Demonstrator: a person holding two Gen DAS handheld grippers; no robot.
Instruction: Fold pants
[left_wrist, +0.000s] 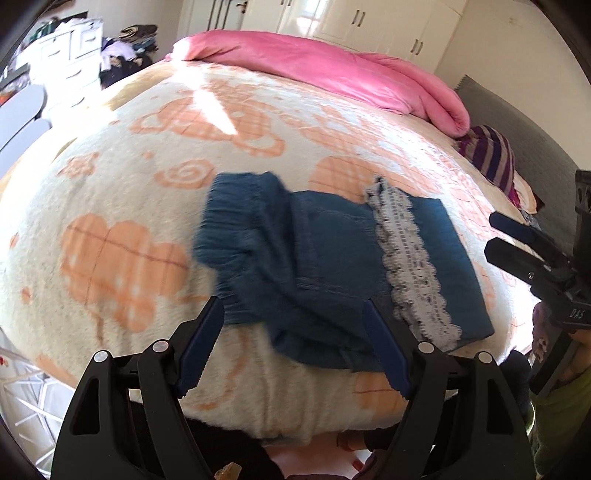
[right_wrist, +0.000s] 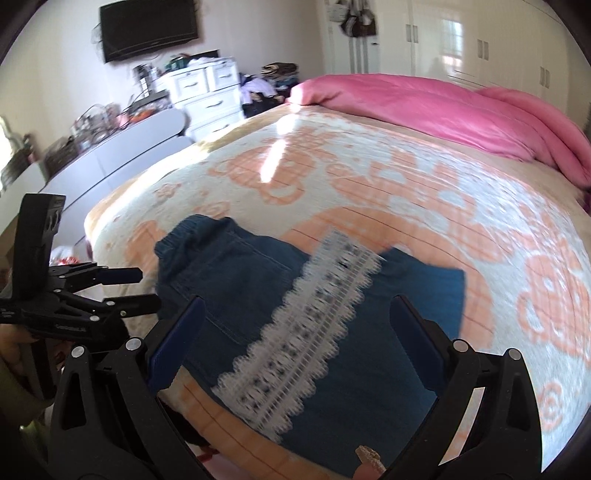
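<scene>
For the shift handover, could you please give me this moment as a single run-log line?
pants: folded on bed, lace trim on top | left gripper: open, empty | right gripper: open, empty

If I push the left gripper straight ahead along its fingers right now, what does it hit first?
Most likely the blue pants lying folded on the bed blanket. The left gripper has its jaws open and empty, aimed down at the near edge of the denim beside the lace trim. Depth is hard to judge through the fisheye.

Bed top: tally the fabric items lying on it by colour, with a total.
Blue pants with lace trim: 1
Pink quilt: 1
Purple striped cloth: 1
Total: 3, all on the cream and orange blanket.
</scene>
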